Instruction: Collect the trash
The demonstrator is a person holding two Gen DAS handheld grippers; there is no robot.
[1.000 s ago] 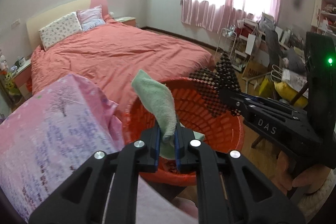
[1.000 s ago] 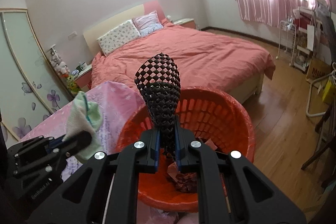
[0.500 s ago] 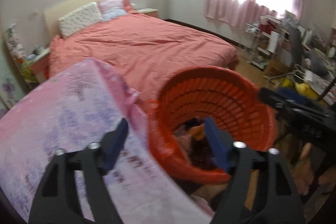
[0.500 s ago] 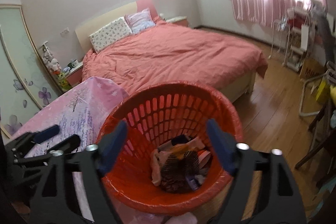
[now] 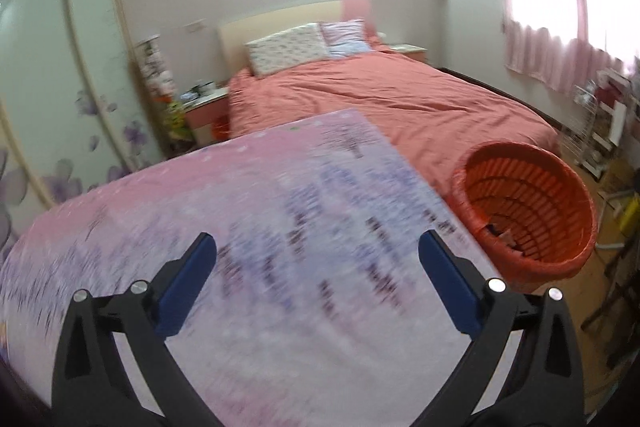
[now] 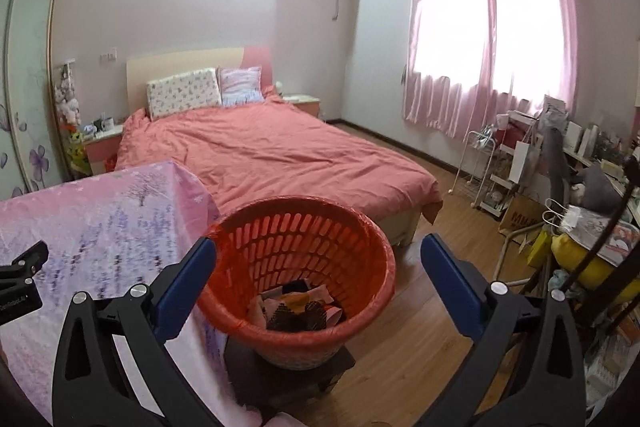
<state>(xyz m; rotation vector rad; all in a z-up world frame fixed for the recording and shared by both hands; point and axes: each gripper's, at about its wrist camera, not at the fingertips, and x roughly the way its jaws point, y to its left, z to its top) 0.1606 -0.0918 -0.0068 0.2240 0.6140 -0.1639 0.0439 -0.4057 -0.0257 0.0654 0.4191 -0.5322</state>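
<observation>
An orange plastic basket (image 6: 372,247) stands on a dark stool beside the table. Inside it lie a black mesh piece (image 6: 298,313) and other scraps. My right gripper (image 6: 318,283) is open and empty, held above the basket's near side. My left gripper (image 5: 318,281) is open and empty over the pink flowered tablecloth (image 5: 260,227), which shows no trash in this blurred view. The basket also shows in the left wrist view (image 5: 560,187), to the right of the table. The left gripper's body shows at the right wrist view's left edge (image 6: 20,281).
A bed with a salmon cover (image 6: 272,155) lies behind the table and basket. A cluttered desk and racks (image 6: 560,187) fill the right side under the pink-curtained window. Wooden floor (image 6: 432,307) lies between bed and desk. A sliding wardrobe (image 5: 48,87) stands left.
Both grippers opened and dropped their loads, the green cloth and the black mesh, into the basket. The left gripper then swung left over the table; the right pulled back a little.
</observation>
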